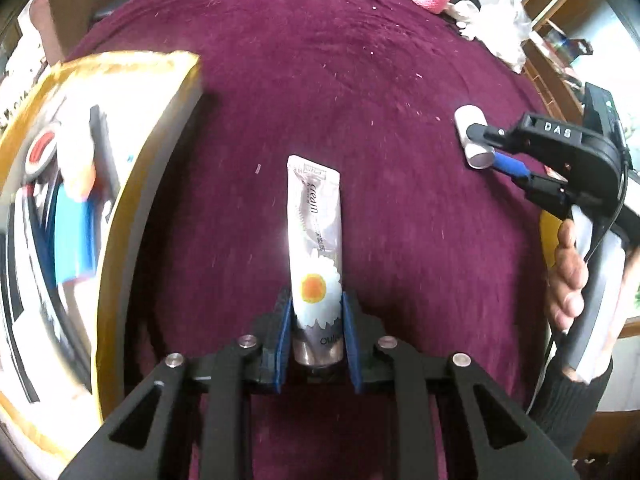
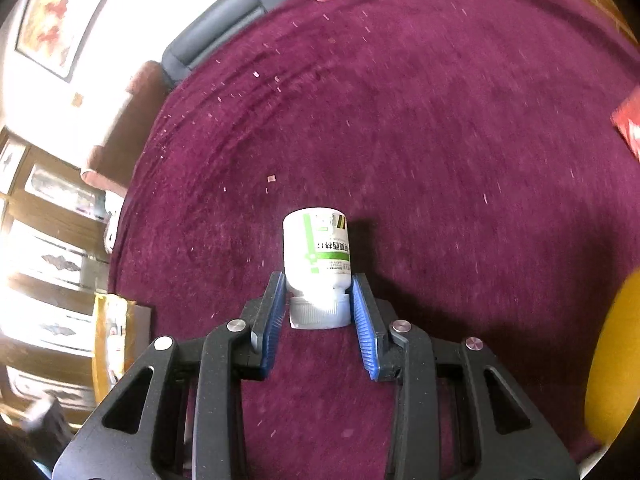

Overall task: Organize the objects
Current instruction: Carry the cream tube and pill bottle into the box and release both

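The left gripper [image 1: 316,334] grips a cream tube [image 1: 316,252] at its cap end, above the purple cloth [image 1: 360,80]. The right gripper [image 2: 319,312] holds a white bottle [image 2: 316,252] by its cap.

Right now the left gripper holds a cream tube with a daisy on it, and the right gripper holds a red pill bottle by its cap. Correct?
Not quite. The pill bottle in the right gripper is white with a green label, as the right wrist view shows. The left gripper does hold the daisy cream tube.
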`<state>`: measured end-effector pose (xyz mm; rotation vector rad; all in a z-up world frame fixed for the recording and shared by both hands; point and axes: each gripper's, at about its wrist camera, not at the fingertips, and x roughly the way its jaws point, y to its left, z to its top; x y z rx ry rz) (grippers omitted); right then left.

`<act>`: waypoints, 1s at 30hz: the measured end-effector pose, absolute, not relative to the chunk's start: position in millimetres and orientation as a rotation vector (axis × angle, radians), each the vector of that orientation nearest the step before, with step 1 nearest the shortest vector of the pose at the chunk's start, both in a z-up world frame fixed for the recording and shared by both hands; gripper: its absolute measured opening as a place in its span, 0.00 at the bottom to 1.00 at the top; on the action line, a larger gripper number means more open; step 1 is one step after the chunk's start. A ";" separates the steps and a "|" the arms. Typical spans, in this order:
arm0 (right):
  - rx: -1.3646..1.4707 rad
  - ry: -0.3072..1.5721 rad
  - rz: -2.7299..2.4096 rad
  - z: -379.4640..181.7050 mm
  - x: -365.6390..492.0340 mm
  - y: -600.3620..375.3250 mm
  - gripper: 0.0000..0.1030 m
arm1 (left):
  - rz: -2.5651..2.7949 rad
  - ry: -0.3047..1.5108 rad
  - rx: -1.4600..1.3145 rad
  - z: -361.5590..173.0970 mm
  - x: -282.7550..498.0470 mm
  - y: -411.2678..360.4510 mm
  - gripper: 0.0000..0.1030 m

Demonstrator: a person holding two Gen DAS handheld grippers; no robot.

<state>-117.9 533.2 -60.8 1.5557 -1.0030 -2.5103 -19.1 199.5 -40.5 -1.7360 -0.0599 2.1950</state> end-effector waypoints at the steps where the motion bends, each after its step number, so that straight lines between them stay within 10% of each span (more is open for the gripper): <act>1: 1.558 -1.008 -2.490 -58.9 -114.1 529.4 0.31 | 2.179 -0.071 -1.730 -41.8 -18.2 195.9 0.22; 30: 1.504 -0.639 -2.273 -32.4 22.0 339.7 0.32 | 2.085 -0.324 -1.603 -10.8 21.2 109.8 0.22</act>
